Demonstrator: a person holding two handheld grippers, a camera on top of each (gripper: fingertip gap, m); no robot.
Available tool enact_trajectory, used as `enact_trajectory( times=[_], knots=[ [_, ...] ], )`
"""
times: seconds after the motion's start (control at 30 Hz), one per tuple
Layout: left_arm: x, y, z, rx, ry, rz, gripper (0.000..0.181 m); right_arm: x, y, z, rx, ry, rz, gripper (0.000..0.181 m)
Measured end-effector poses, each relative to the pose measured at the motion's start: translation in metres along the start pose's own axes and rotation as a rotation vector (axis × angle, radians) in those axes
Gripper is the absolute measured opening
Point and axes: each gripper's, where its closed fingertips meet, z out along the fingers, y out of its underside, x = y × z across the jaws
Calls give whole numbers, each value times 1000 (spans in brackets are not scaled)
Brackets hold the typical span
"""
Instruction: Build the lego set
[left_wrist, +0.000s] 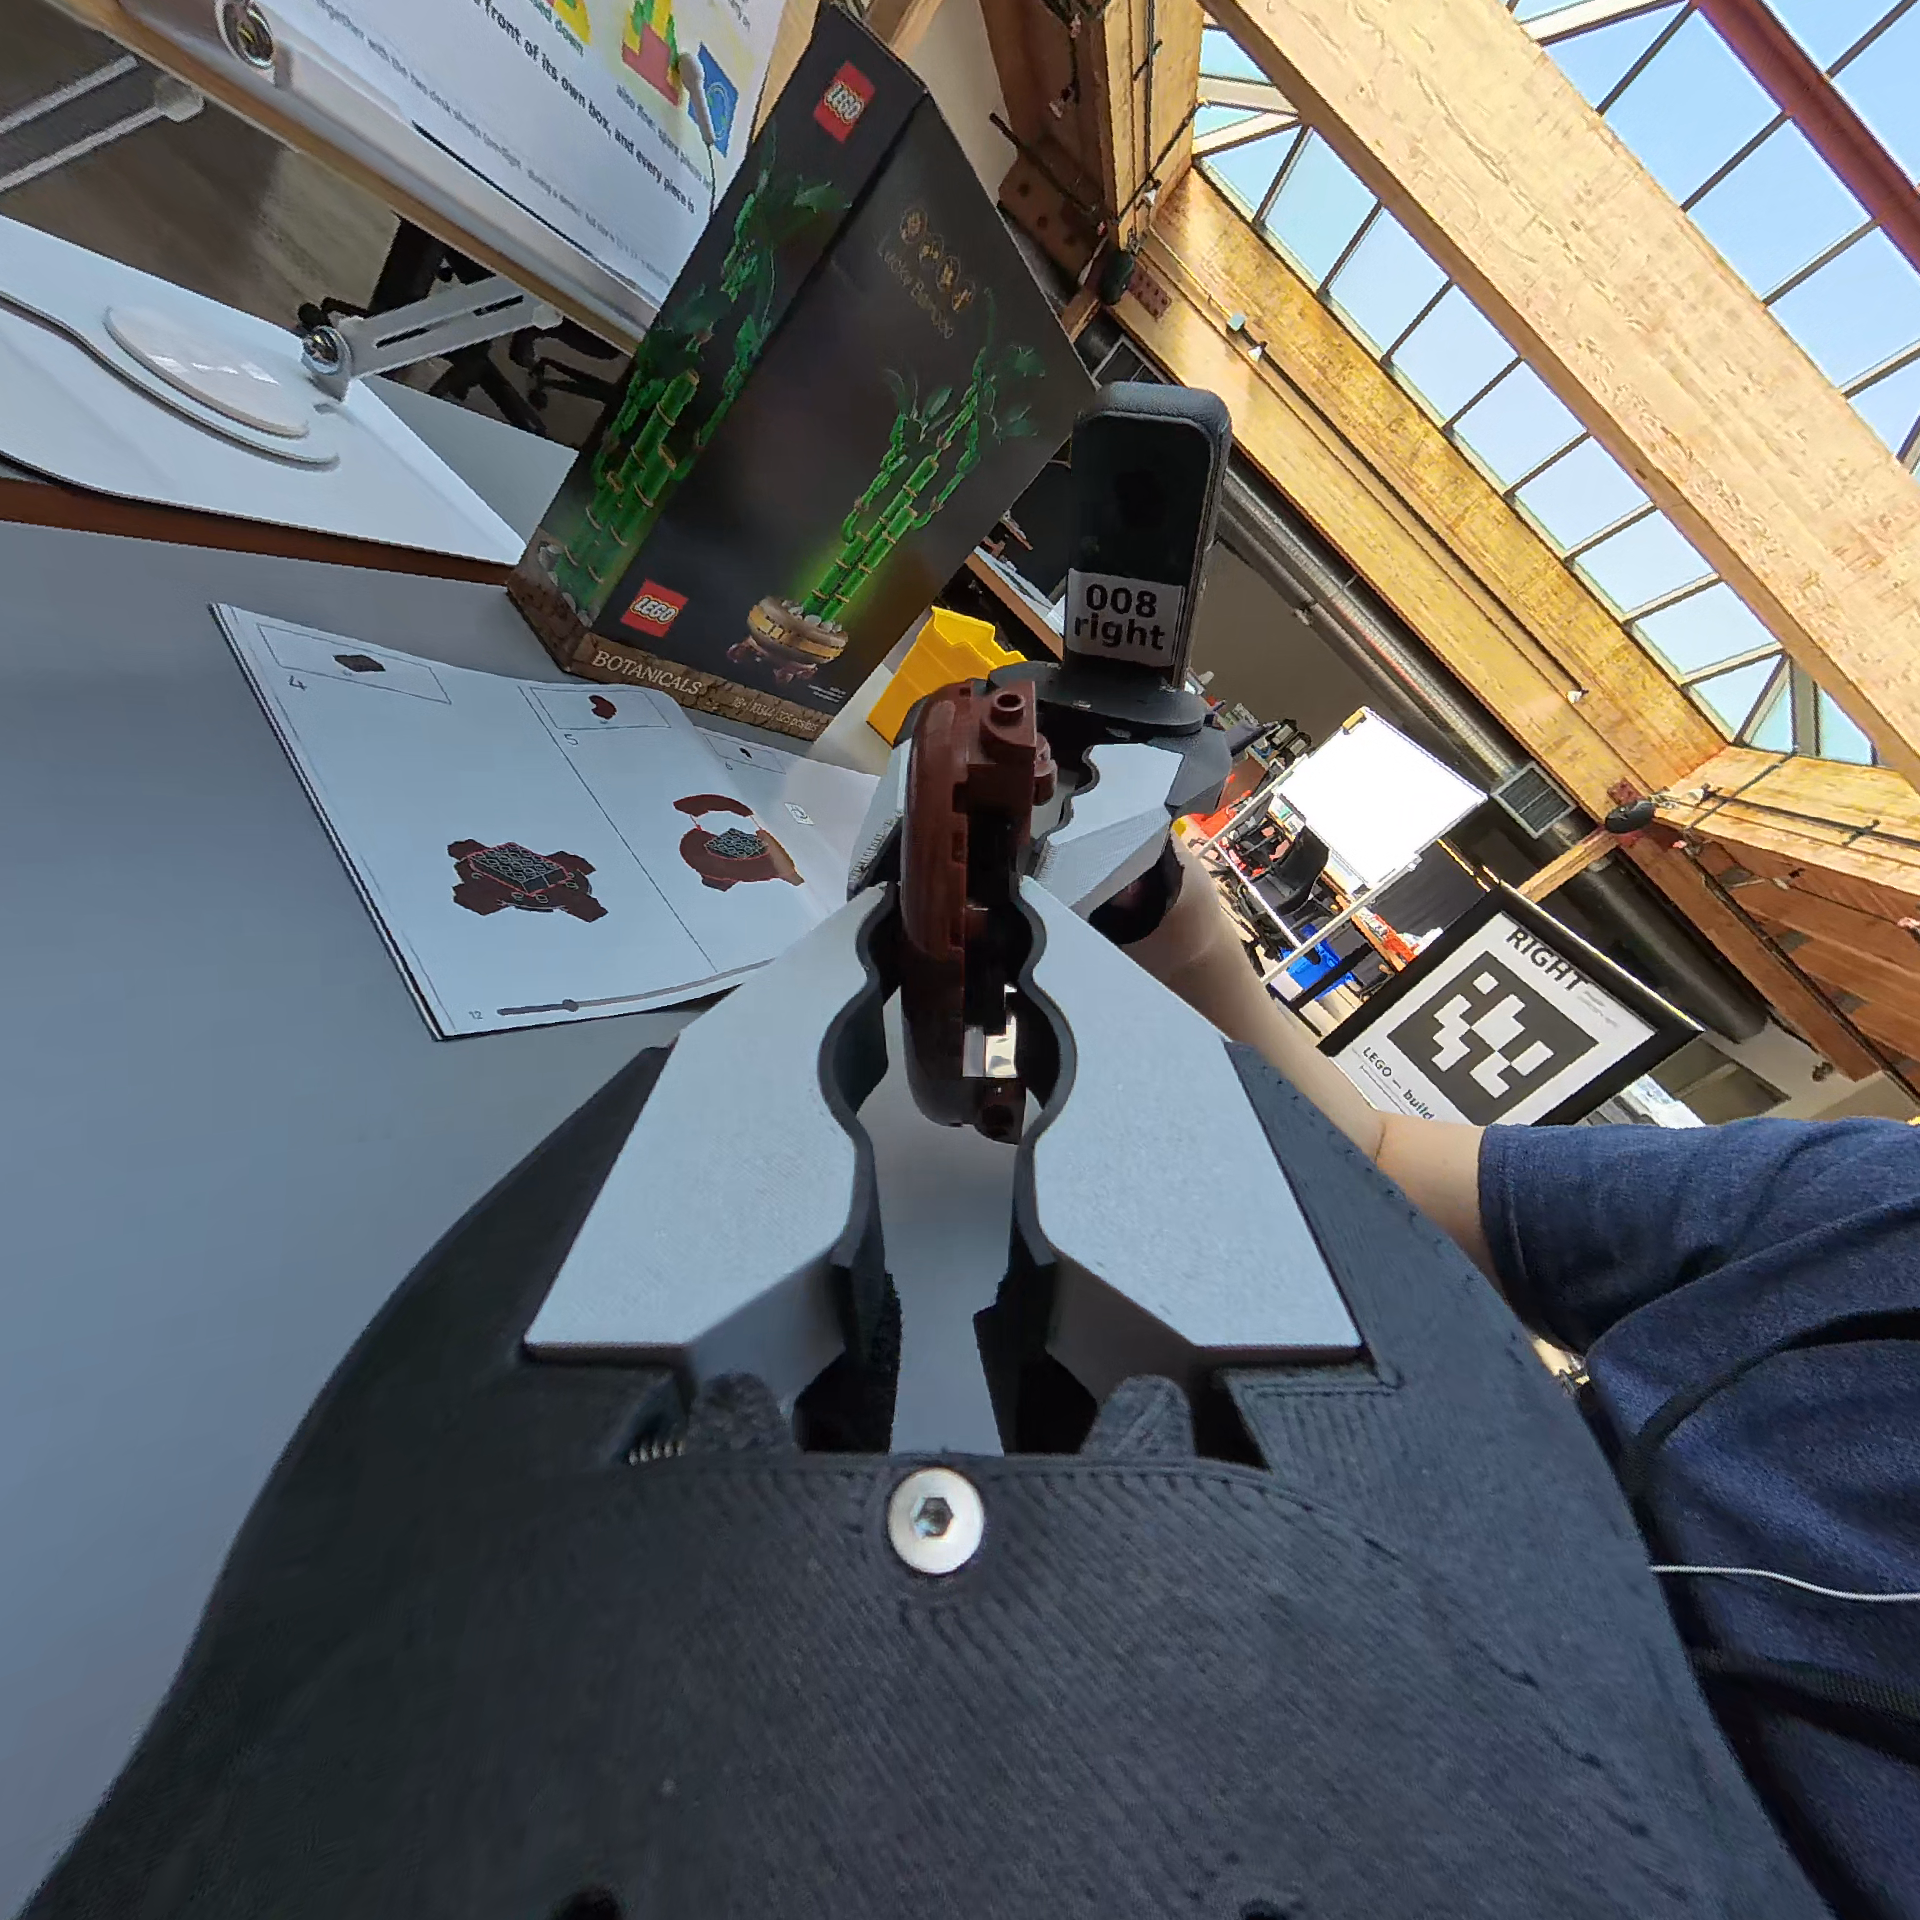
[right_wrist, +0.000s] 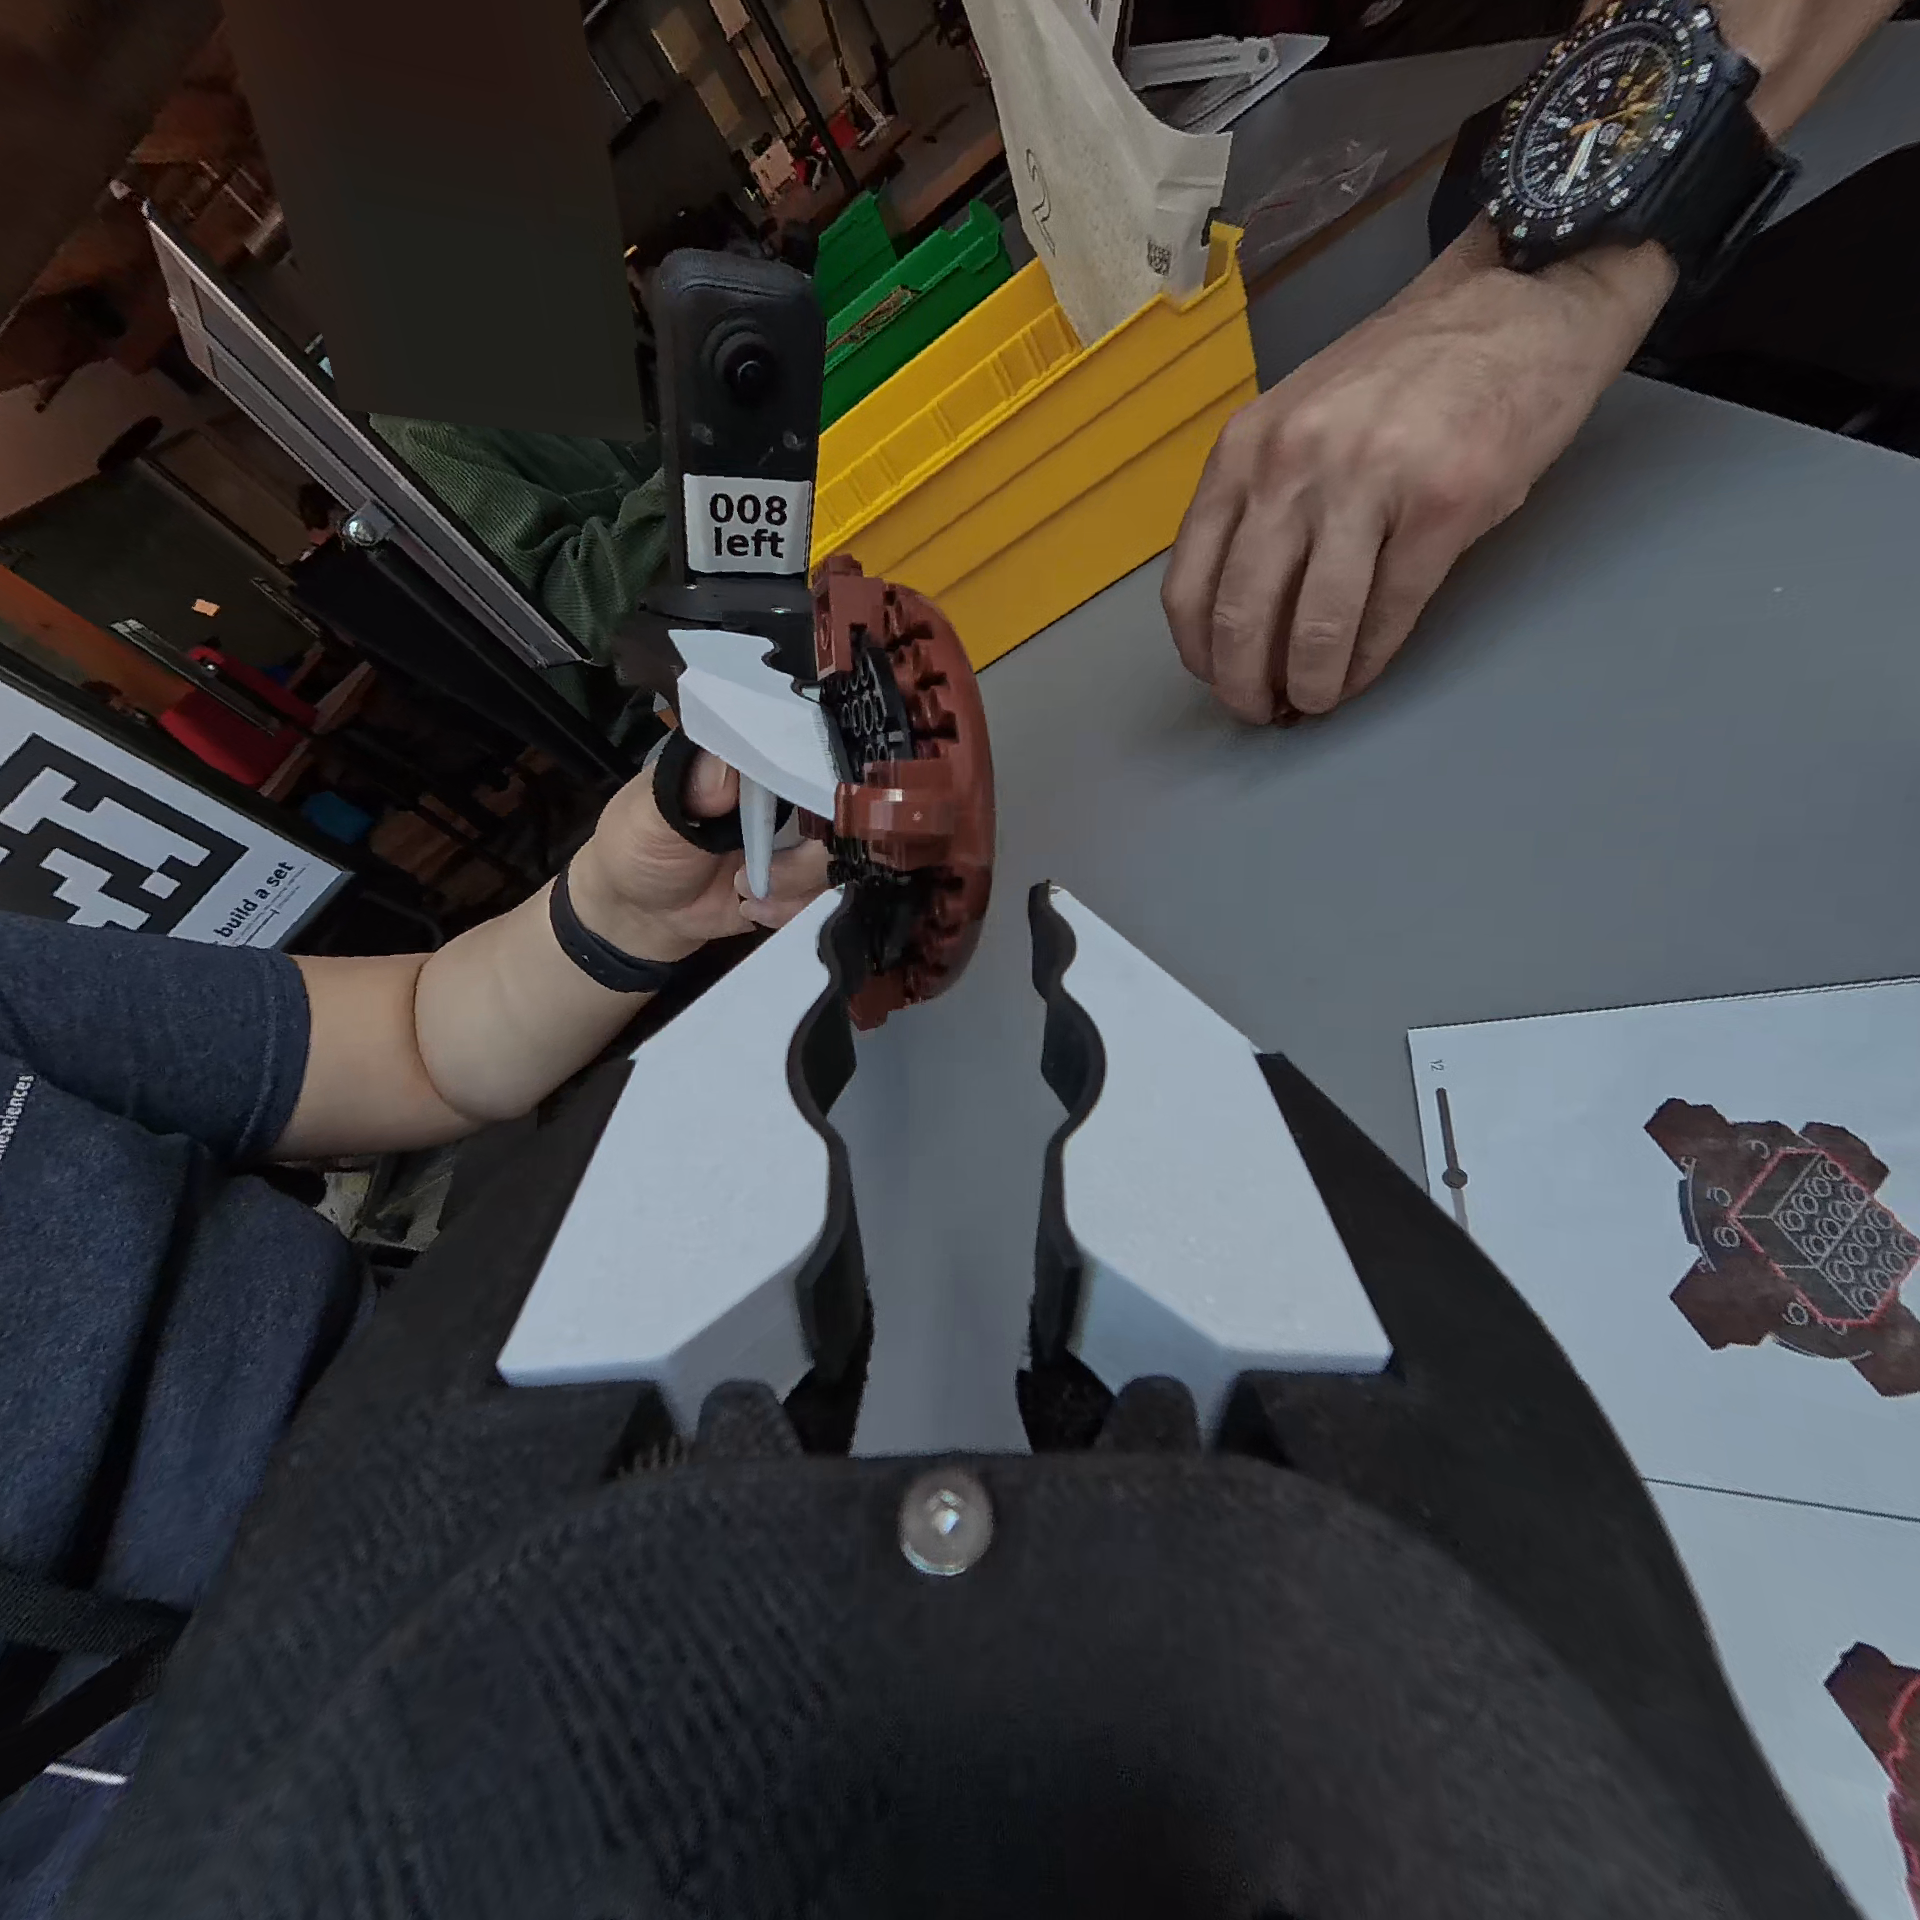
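My left gripper (left_wrist: 954, 896) is shut on a round brown lego base (left_wrist: 951, 914) with black bricks on one face, and holds it on edge above the grey table (left_wrist: 156, 987). In the right wrist view the base (right_wrist: 920, 790) hangs in the left gripper (right_wrist: 831, 753), studs facing left. My right gripper (right_wrist: 940, 902) is open, with its tips on either side of the base's near edge. Its left finger (right_wrist: 727, 1164) touches the base, and the right one stands apart. One right-gripper finger (left_wrist: 1120, 821) shows beyond the base in the left wrist view.
The open instruction booklet (left_wrist: 520, 821) lies on the table and also shows in the right wrist view (right_wrist: 1662, 1247). The lego box (left_wrist: 810, 416) stands behind it. A yellow bin (right_wrist: 1039, 457) holds a paper bag (right_wrist: 1101, 156). Another person's hand (right_wrist: 1371, 509) rests on the table. Left and right tips are no more than a few centimetres apart.
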Motion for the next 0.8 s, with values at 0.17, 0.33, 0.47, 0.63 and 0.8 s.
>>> enact_trajectory(
  times=[0.17,0.33,0.47,0.63,0.8],
  knots=[
    [-7,-3,-2,36,-32,-40,16,2,-38,-22,227,142,-208,40],
    [-14,-10,-7,115,-27,-104,16,7,-40,-15,263,347,-417,35],
    [-13,-10,-6,121,-28,-112,16,10,-40,-13,288,461,-506,33],
    [-11,-14,-8,157,-29,-115,17,1,-39,-6,262,543,-638,33],
    [-5,-13,-5,162,-29,-86,16,-1,-44,-10,284,617,-676,29]
  ],
)
